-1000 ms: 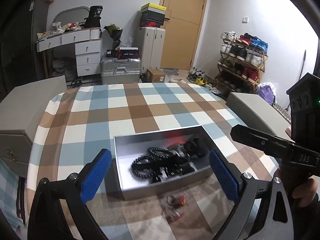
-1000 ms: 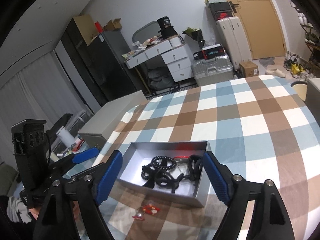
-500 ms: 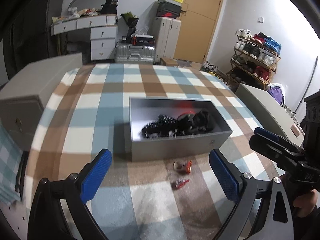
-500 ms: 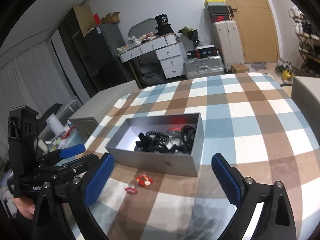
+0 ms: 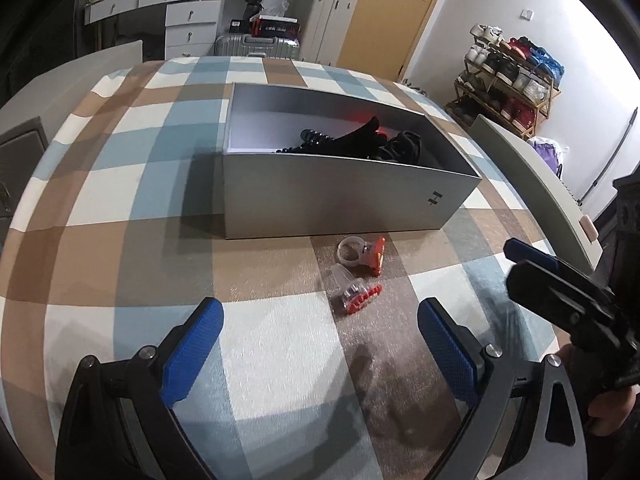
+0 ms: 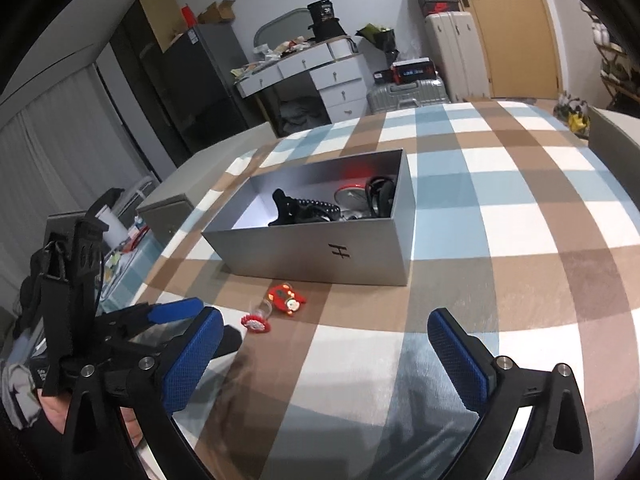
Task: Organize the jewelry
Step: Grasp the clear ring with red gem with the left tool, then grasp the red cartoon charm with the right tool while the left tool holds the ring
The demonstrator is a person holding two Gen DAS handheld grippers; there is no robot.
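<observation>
The left gripper point(image 5: 318, 344) is spread wide and holds nothing. The right gripper point(image 6: 326, 354) is spread wide too, with nothing in it. Both hang over the checked tablecloth point(image 5: 120, 184). Just ahead of them lie two little red rings point(image 5: 362, 264), close together. Right behind the rings sits the grey box point(image 5: 340, 204) with black jewelry point(image 5: 352, 144) inside.

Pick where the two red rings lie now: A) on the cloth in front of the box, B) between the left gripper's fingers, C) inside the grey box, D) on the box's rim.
A: both rings lie on the checked cloth just in front of the box, outside it, and no gripper touches them.
</observation>
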